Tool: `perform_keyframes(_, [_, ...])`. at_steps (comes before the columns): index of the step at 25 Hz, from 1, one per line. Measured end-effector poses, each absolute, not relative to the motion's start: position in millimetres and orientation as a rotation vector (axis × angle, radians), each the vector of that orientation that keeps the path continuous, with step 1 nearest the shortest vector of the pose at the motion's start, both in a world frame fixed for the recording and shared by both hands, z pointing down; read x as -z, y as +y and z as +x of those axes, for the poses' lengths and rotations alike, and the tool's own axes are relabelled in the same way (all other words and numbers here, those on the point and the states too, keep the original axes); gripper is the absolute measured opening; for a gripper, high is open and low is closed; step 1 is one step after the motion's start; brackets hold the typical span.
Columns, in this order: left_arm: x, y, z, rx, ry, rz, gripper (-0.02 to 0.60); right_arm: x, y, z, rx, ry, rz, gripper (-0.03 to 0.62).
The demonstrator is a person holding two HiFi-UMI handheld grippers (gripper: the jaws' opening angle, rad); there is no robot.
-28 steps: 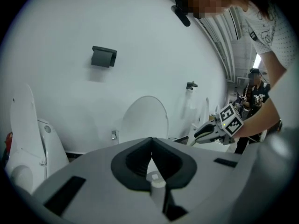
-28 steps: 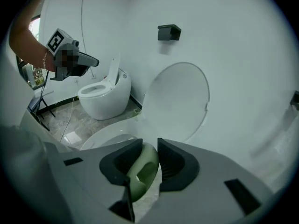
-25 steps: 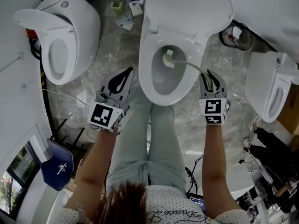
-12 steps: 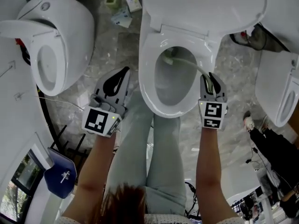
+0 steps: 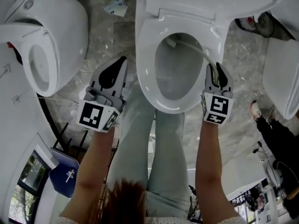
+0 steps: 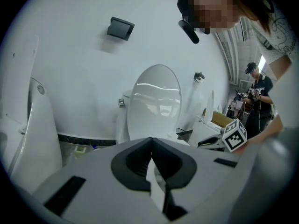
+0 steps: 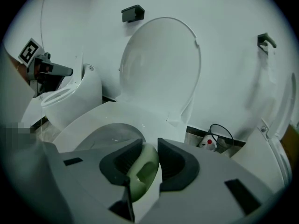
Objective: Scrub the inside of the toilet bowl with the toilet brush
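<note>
- The right tool is pinching the pale green brush by its handle at the bowl's right rim.
- The brush head is lying inside the bowl, against its far wall.
- The left tool is hovering just left of the bowl, its jaws pressed together on nothing.

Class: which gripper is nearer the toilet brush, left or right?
Right. The right gripper has its jaws shut on the toilet brush handle at the right rim of the toilet seat; the left gripper, shut and empty, is outside the left rim.

no text, brand or number is legible (square markers bear only patterns).
</note>
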State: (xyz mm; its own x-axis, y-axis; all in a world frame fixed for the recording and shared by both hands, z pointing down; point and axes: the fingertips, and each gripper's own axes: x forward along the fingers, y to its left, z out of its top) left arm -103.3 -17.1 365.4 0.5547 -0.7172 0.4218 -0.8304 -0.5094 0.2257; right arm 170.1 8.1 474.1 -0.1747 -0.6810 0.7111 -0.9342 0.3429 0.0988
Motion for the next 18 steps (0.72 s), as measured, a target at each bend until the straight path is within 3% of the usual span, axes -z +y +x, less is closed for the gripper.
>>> perform_keyframes(10, [-377,-5,-100,-0.406,-1.215,2.381,0.003,-500,36,153,-0.538,-1.913,1.377,0.114])
perform_keyframes(18, [-378,-4,-90,-0.400,-1.191,2.388,0.003,-487,41,132,-0.396,-2.001,1.203,0.113])
